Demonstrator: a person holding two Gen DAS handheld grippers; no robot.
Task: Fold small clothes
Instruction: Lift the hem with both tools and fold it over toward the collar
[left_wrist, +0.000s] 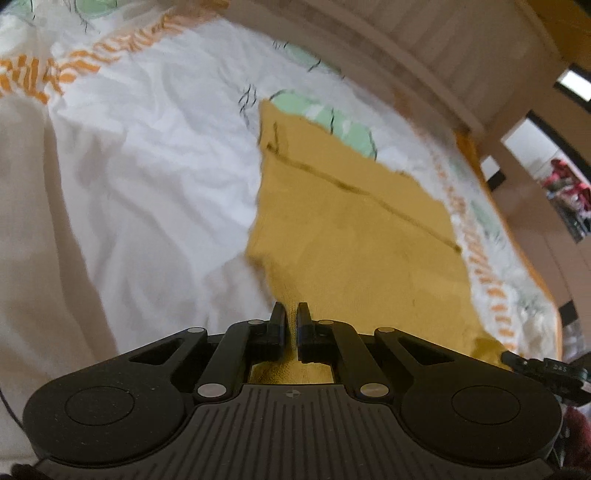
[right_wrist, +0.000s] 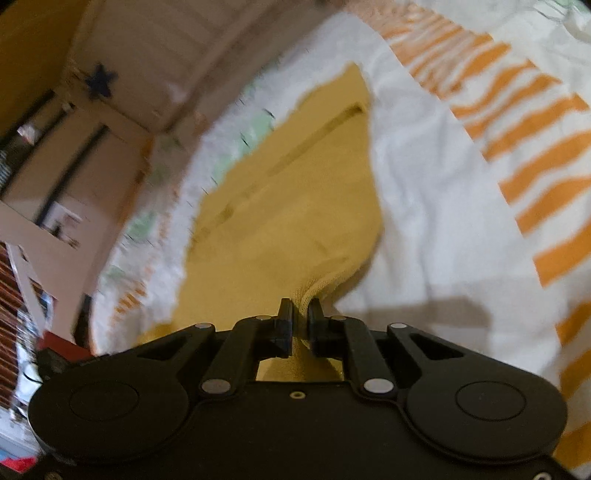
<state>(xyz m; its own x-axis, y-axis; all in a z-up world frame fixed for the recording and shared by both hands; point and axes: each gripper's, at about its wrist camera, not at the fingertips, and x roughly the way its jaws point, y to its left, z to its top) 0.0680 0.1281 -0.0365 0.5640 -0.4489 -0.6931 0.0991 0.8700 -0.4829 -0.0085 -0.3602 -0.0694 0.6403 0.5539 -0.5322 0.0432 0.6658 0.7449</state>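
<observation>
Two black tools are seen, one in each wrist view, both pointed down at a mustard-yellow garment (left_wrist: 354, 229) that is spread on a bed. The bed is covered by a white sheet (left_wrist: 147, 166) printed with orange stripes and pale green patches.

In the left wrist view, the left tool (left_wrist: 291, 314) is narrowed to a thin slit. Its fingertips are set at the garment's near edge, and yellow cloth is seen beneath and behind them; whether cloth is actually pinched between the pads cannot be told from this view. The garment runs away from the tool toward the far side of the bed, with a dark seam line crossing it diagonally. The tip of the other tool is glimpsed at the right edge of the picture, just beside the garment's near corner.

In the right wrist view, the right tool (right_wrist: 300, 308) is clamped on a bunched fold of the same garment (right_wrist: 288, 221). Ribbed yellow fabric is squeezed between the two pads and is drawn up into a small ridge that leads away from them. The rest of the garment lies flat on the sheet (right_wrist: 424, 184) ahead of the tool.

A wooden bed frame (right_wrist: 147, 74) and shelving are visible beyond the bed, blurred.
</observation>
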